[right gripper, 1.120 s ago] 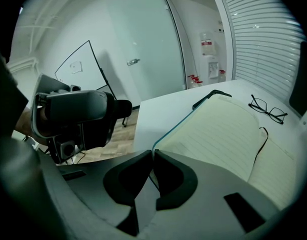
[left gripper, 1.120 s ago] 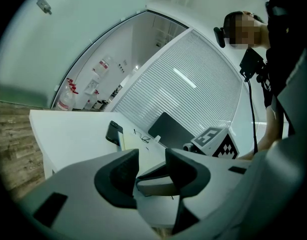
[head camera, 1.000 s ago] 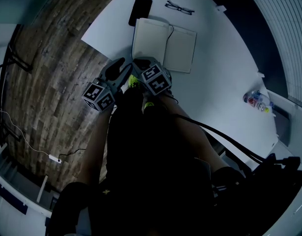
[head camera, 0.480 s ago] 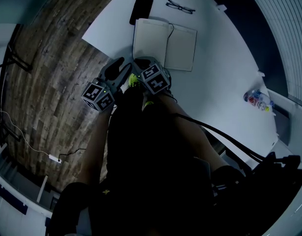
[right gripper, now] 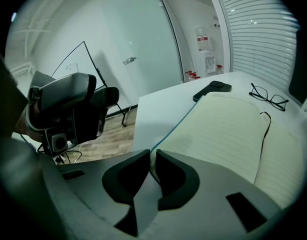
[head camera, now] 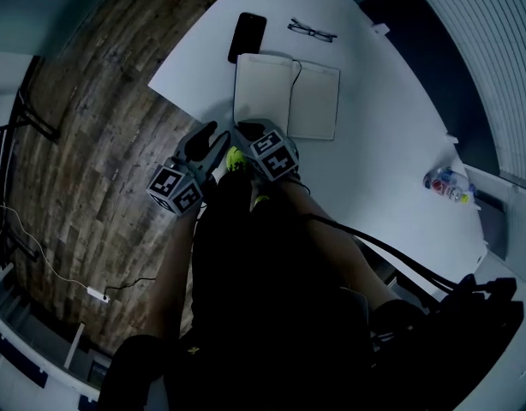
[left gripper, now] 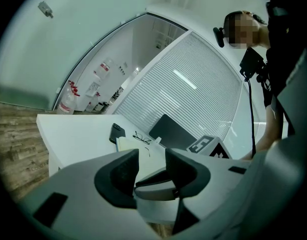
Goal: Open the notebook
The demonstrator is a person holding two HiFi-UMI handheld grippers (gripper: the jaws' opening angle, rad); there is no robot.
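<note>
The notebook (head camera: 287, 92) lies open and flat on the white table (head camera: 374, 144), cream lined pages up, a black ribbon across the fold. My right gripper (head camera: 246, 128) is at its near left corner. In the right gripper view the notebook's (right gripper: 228, 129) teal-edged corner runs into the narrow slit between the jaws of the right gripper (right gripper: 152, 156), which are just opening and still close on it. My left gripper (head camera: 207, 134) hangs beside it over the table's near edge. In its own view the left gripper (left gripper: 152, 156) is open, with nothing between the jaws.
A black phone (head camera: 247, 37) lies just beyond the notebook's far left corner, and spectacles (head camera: 312, 31) lie beyond its far edge. A plastic bottle (head camera: 447, 184) rests at the table's right. Wooden floor (head camera: 100, 127) is to the left. Cables trail from my arms.
The head camera has shifted slightly; both grippers stay where they were at the notebook's near edge.
</note>
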